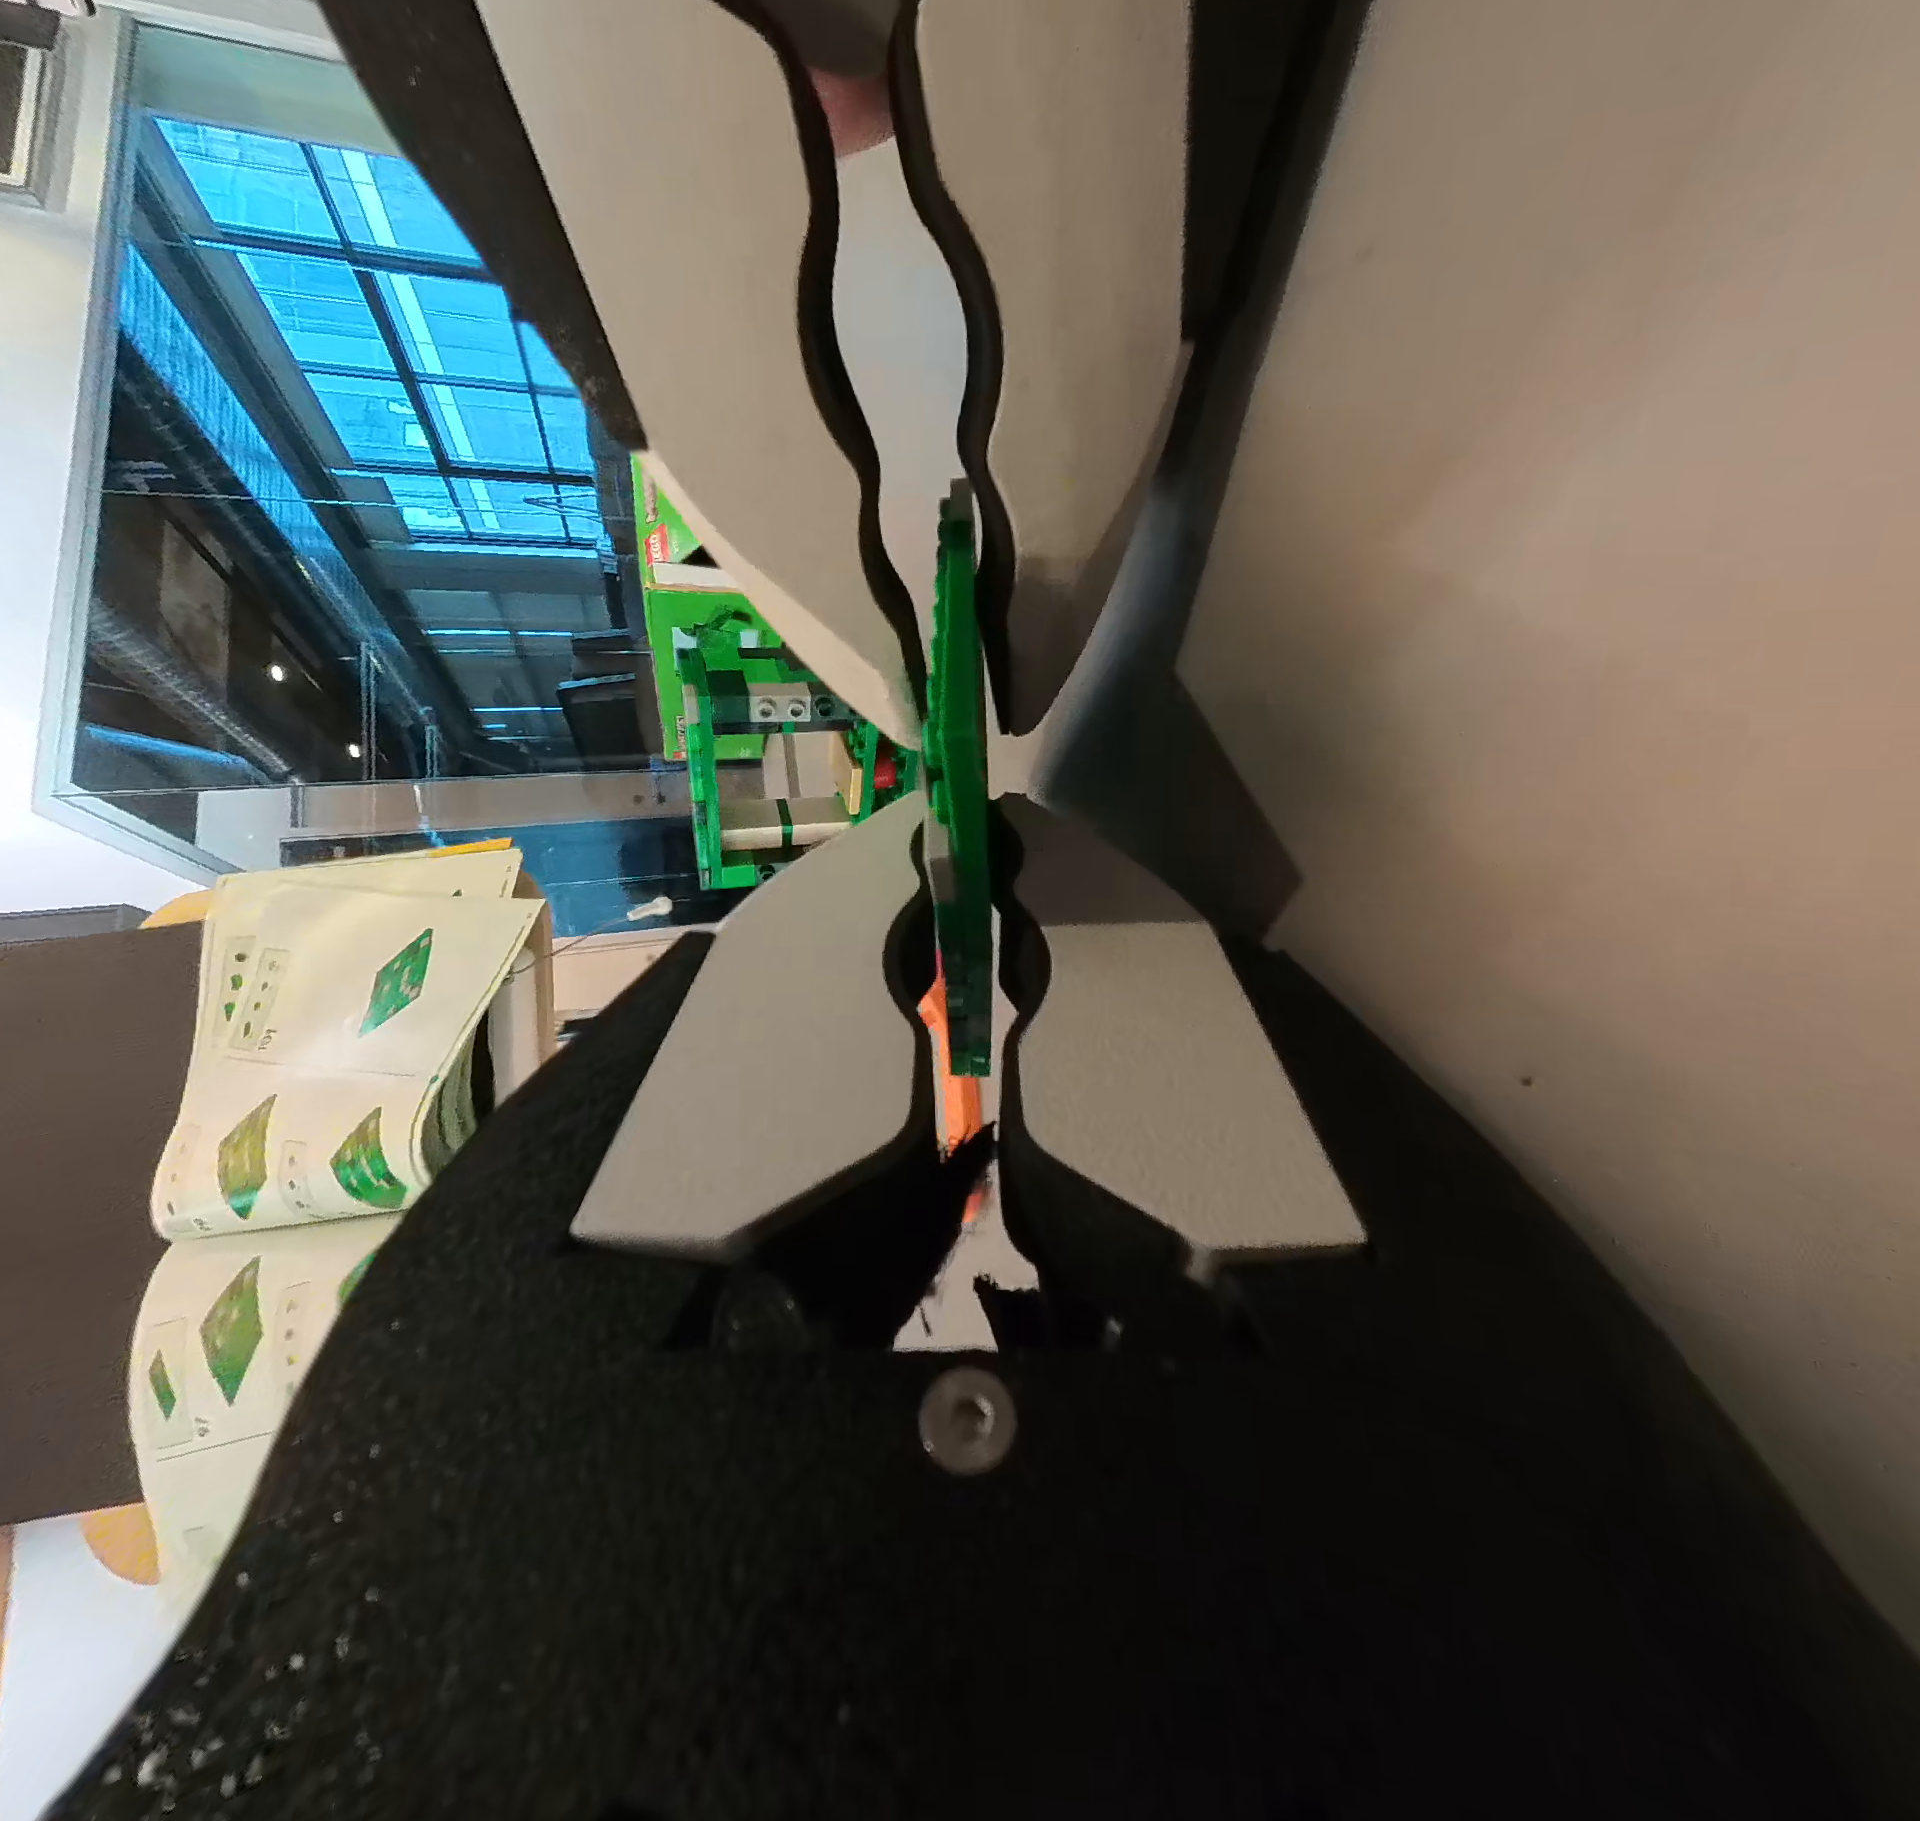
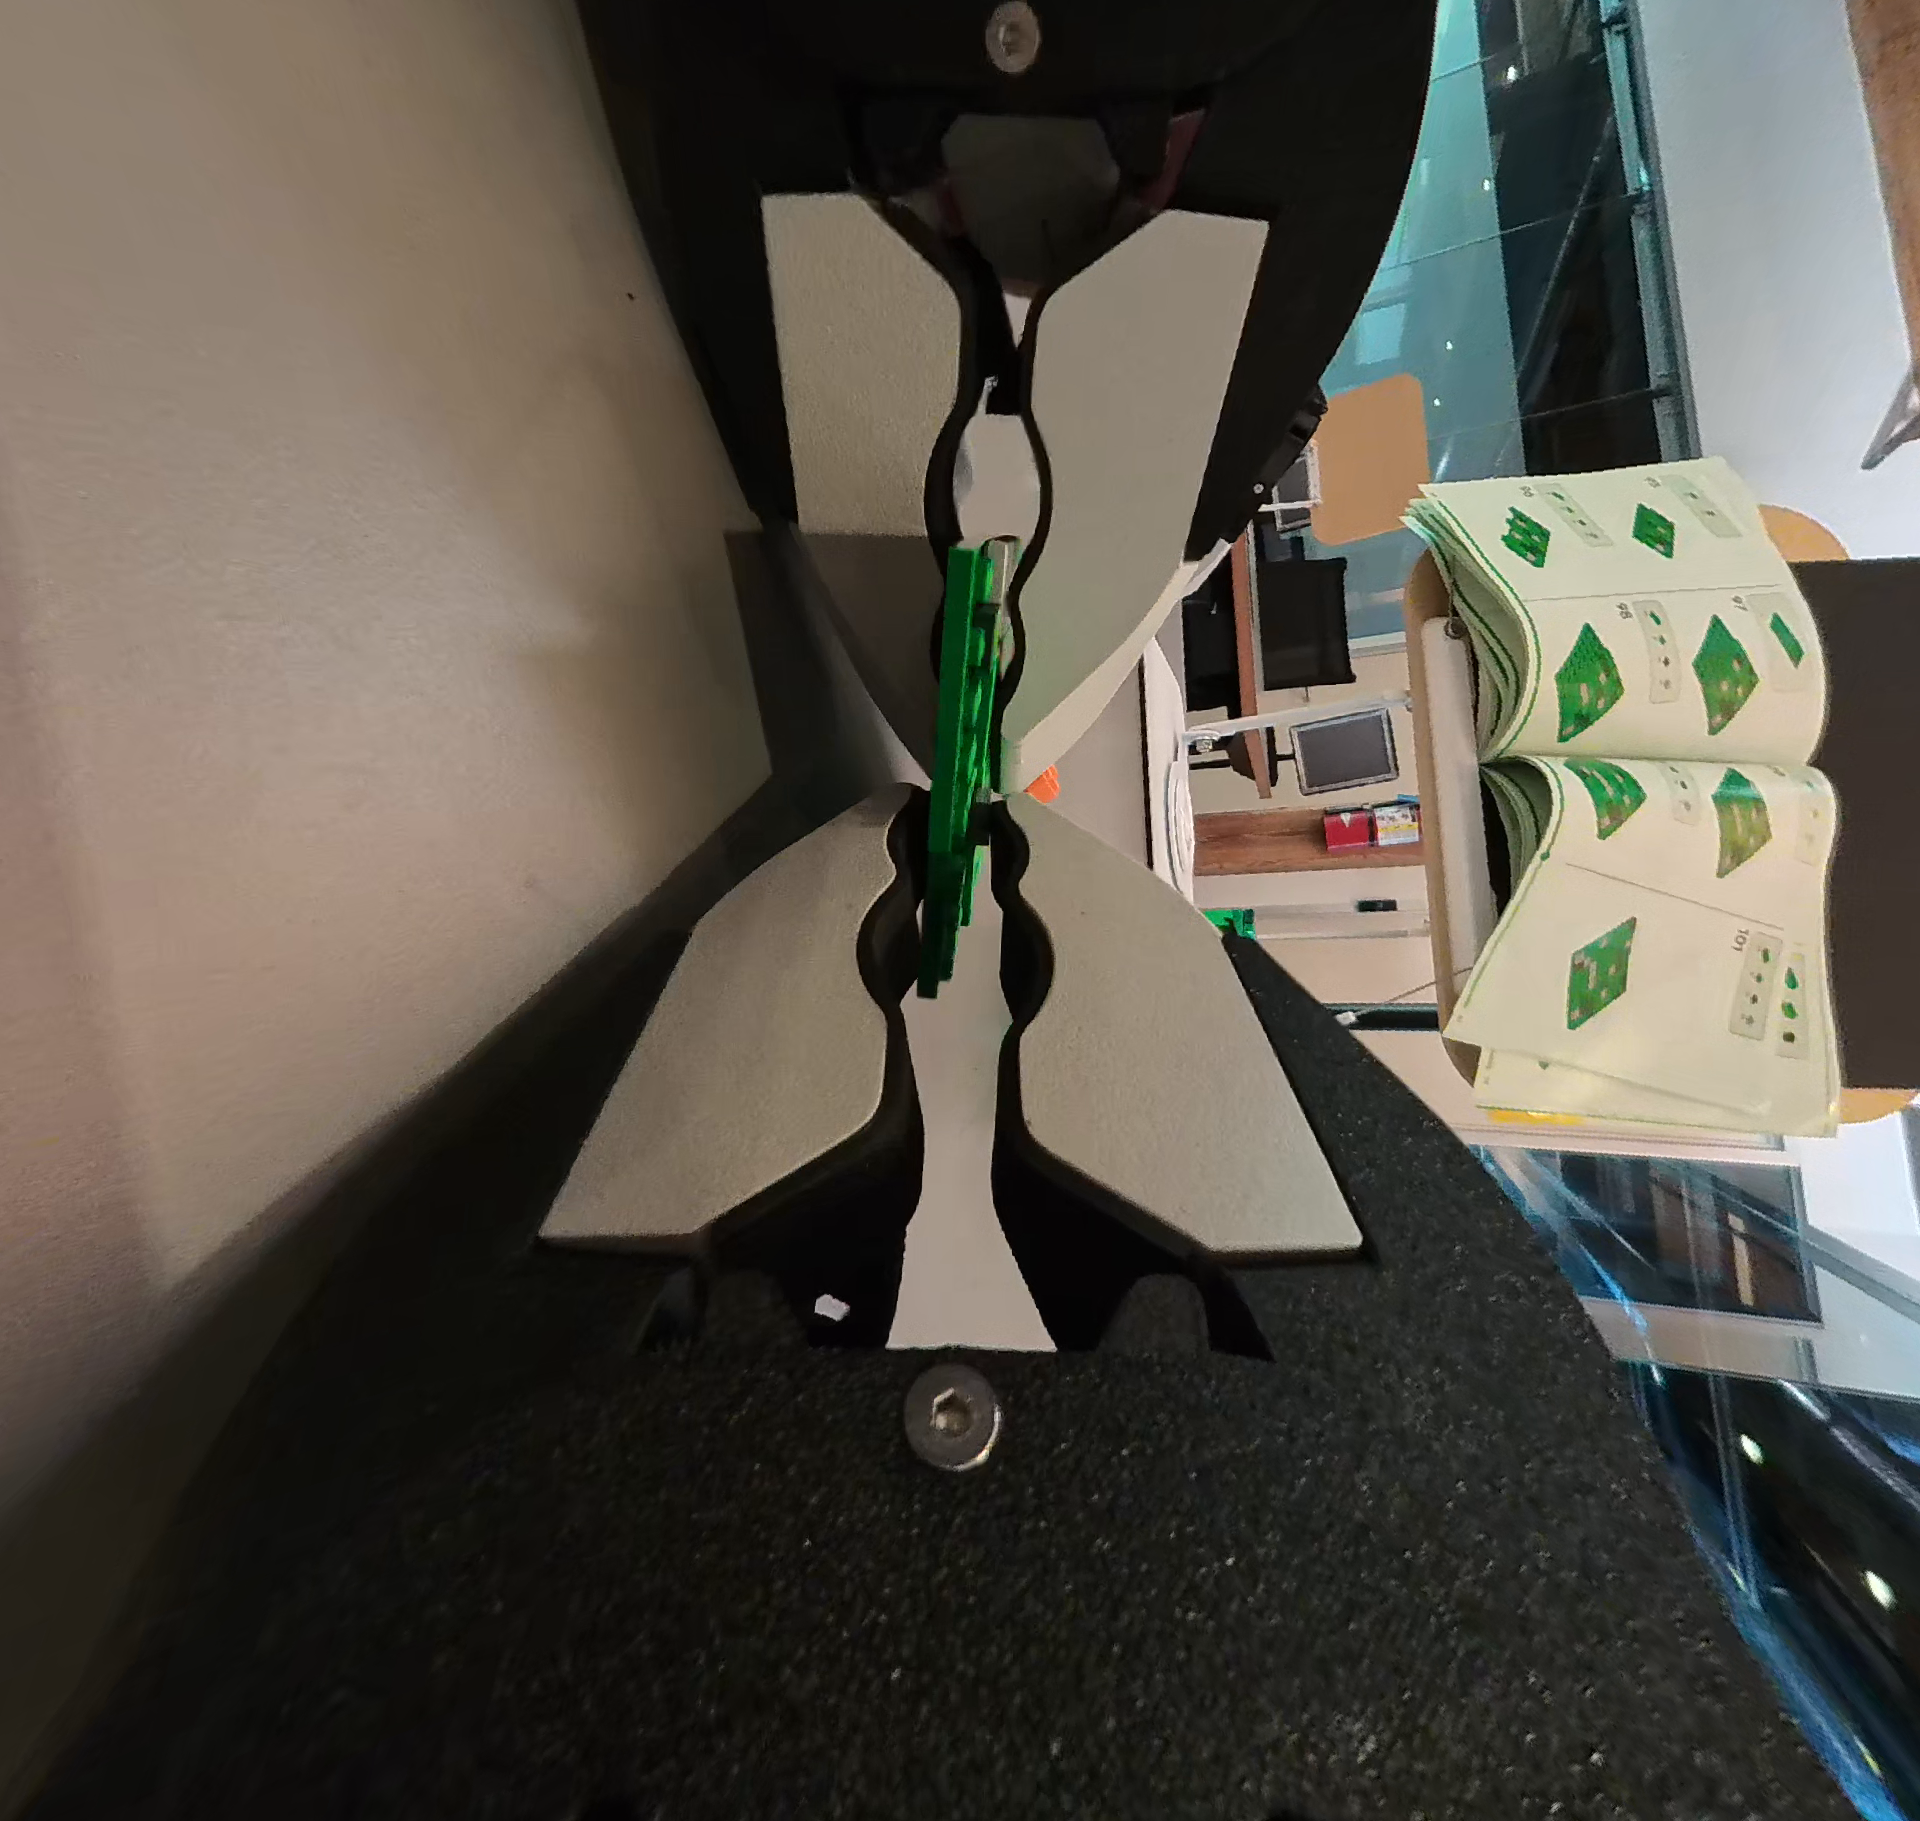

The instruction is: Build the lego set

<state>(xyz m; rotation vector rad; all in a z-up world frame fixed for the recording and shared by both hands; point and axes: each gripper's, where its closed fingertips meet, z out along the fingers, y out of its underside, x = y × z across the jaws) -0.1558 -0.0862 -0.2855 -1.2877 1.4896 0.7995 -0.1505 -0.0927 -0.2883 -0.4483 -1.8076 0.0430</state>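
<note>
A thin green lego plate (image 1: 961, 691) stands edge-on between my two grippers, which face each other tip to tip. In the left wrist view my left gripper (image 1: 964, 821) comes from the bottom and is shut on one end of the plate. A small orange piece (image 1: 954, 1085) sits against the plate inside its jaws. The right gripper (image 1: 961, 722) comes from the top, closed on the other end. In the right wrist view my right gripper (image 2: 951, 815) is shut on the same green plate (image 2: 961, 732), and the left gripper (image 2: 1000, 769) meets it from the top.
An open instruction booklet (image 1: 343, 1044) (image 2: 1642, 763) stands propped beyond the grippers. A partly built green and tan model (image 1: 774, 774) and a green box (image 1: 675, 566) are behind the plate. The beige table surface (image 1: 1558, 628) (image 2: 312, 524) runs along one side.
</note>
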